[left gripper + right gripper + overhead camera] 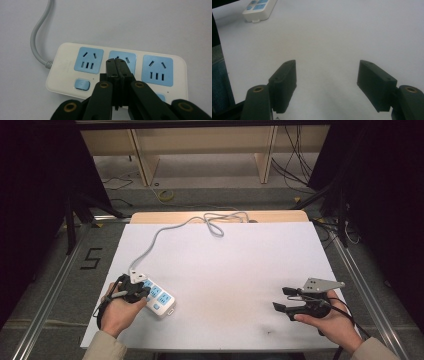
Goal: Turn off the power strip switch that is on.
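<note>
On the white bench, a white power strip lies near left under the left gripper, jaws pressed together over its middle socket, while the right gripper, jaws spread, hovers near right

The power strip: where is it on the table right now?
The power strip lies at the near left of the white table top in the high view, directly under the shut left gripper, its grey cable running away toward the far edge.

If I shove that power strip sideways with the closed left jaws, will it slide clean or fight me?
The power strip is a flat, low, rigid-looking block, so it should slide on the smooth white sheet rather than tip. Its grey cord trails off one end in loops, so it will probably drag and swing that end round.
</note>
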The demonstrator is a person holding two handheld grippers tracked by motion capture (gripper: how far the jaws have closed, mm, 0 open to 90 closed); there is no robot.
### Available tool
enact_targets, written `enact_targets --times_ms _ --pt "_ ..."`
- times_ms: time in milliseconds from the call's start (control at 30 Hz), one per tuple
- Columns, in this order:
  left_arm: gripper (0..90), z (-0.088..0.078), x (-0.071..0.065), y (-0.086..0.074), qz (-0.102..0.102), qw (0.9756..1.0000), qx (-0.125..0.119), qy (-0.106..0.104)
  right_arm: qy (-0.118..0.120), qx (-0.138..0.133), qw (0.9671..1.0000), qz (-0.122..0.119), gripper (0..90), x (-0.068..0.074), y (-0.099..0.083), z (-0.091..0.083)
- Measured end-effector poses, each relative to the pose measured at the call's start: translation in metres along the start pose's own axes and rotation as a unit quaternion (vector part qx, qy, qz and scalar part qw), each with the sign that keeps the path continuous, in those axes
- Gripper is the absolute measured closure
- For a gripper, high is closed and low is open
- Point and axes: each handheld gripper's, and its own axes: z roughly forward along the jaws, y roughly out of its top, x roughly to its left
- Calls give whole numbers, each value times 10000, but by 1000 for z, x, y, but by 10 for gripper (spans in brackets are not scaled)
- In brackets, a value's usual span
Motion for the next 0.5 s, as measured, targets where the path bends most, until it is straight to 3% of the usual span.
enact_targets --times_ms 433,500 --pt "898 -5 -3 4 180 9985 -507 81 3 -5 10000 -12 321 0 0 0" --pt "898 -5 -4 5 109 9982 -594 34 8 4 10000 -2 321 0 0 0"
